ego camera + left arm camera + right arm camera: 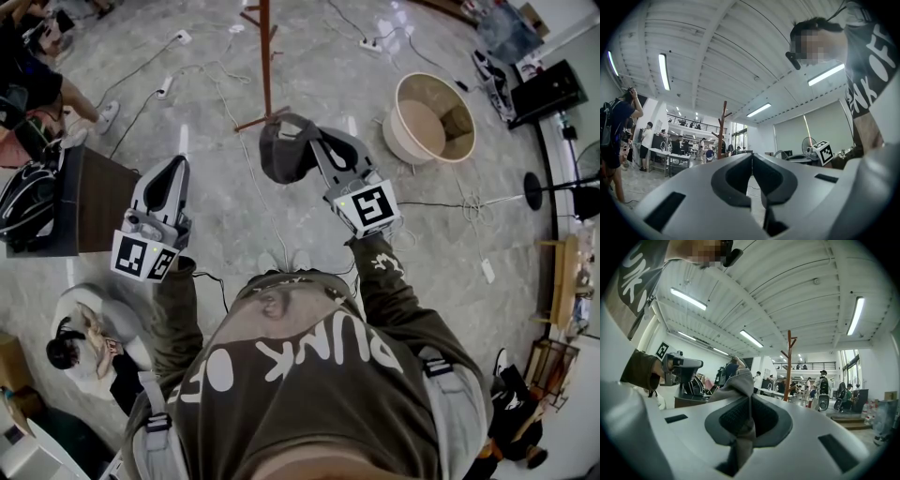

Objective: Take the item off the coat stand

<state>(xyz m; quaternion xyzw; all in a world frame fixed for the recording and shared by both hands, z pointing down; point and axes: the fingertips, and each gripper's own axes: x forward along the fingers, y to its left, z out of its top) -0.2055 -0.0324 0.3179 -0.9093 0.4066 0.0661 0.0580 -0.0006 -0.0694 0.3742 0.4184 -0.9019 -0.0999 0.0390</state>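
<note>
Cap (284, 150) in outstretched right tongs (317, 139)

A pale grey, marbled floor (309, 56) carries white power strips (165, 89) with cables trailing from them. A round beige tub (436, 117) sits toward the floor's right edge, and a dark cabinet (98, 202) stands at its left edge. Overhead, a white ribbed ceiling (717, 47) bears long strip lights (663, 70). Pale drawn blinds (792, 136) cover one wall. A railed mezzanine (820, 365) runs along the far end.
</note>
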